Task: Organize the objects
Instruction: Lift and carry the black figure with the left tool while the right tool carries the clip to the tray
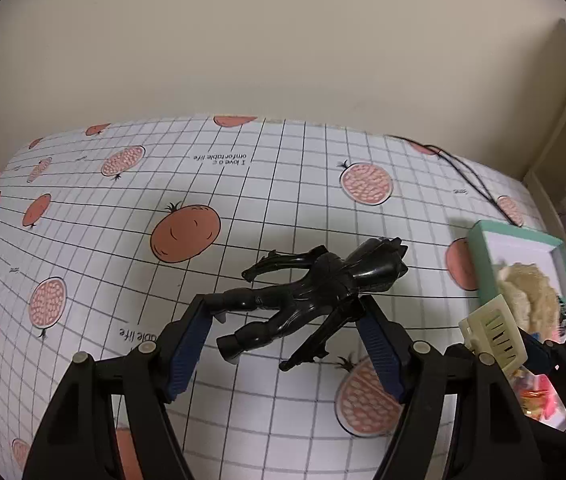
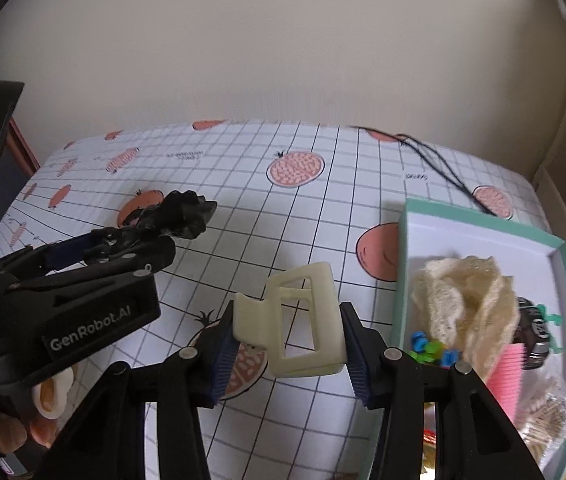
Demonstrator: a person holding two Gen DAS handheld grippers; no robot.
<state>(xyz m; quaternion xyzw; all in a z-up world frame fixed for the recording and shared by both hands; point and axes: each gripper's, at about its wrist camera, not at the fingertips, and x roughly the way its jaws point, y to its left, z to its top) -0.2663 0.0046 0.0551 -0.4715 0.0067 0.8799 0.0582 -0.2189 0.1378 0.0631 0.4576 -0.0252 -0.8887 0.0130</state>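
Black plastic is what the left gripper [image 1: 285, 326] carries: a toy figure [image 1: 311, 280], pinched between its two blue-padded fingers and lifted above the tablecloth [image 1: 123, 248]. The figure lies level, legs toward the camera and head pointing to the far edge of the table. From the right wrist view the same gripper reaches in from the left edge, the figure jutting past its tips.

Further right, the right gripper [image 2: 287, 336] is clamped on a cream hair clip [image 2: 299, 320], also held clear of the cloth, above its near edge.

At the right edge of the table sits a mint green box [image 2: 483, 224] with a white inside. It already contains a crumpled cream lace cloth [image 2: 463, 304], small blue and green beads [image 2: 431, 350], a pink comb [image 2: 507, 376] and a dark item too blurred to name. A thin black cord [image 2: 443, 168] trails near the far right corner.

By my judgement the sorting is well along: several things are boxed, and the figure and clip are in hand, not yet placed. No other loose objects show on the cloth.
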